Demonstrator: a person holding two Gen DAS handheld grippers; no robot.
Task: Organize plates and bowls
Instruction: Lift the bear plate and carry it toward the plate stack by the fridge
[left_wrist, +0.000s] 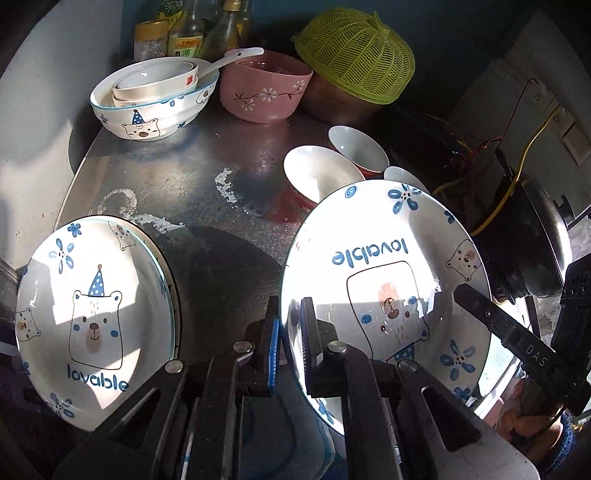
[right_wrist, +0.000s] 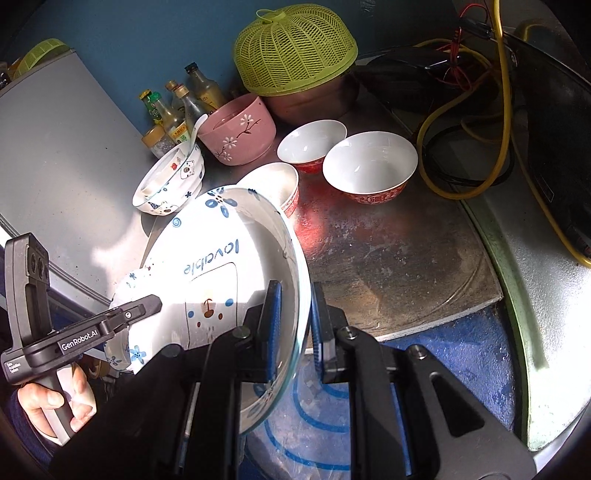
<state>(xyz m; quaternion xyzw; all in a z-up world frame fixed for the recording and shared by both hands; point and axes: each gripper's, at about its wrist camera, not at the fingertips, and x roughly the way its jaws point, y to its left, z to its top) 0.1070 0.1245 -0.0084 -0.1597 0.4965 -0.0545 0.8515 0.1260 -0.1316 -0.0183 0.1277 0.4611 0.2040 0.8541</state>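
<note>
The held plate (left_wrist: 388, 273) hides part of the third red bowl (left_wrist: 400, 175) behind its rim, and its lower edge runs under the left tool (left_wrist: 290, 345). The second bear plate (left_wrist: 94, 314) lies over another dish, of which only a rim sliver shows. The bottles (left_wrist: 207, 26) are cut off at the top edge, their labels too small to read. The green basket (right_wrist: 295, 55) covers whatever the brown pot beneath it holds.

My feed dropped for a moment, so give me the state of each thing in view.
Left tongs: shut on lifted plate's rim.
Right tongs: shut on opposite rim.
Lifted plate: tilted, off the table.
Plate stack: resting, face up.
Bear bowl: holds nested bowls, spoon.
Pink bowl: upright.
</note>
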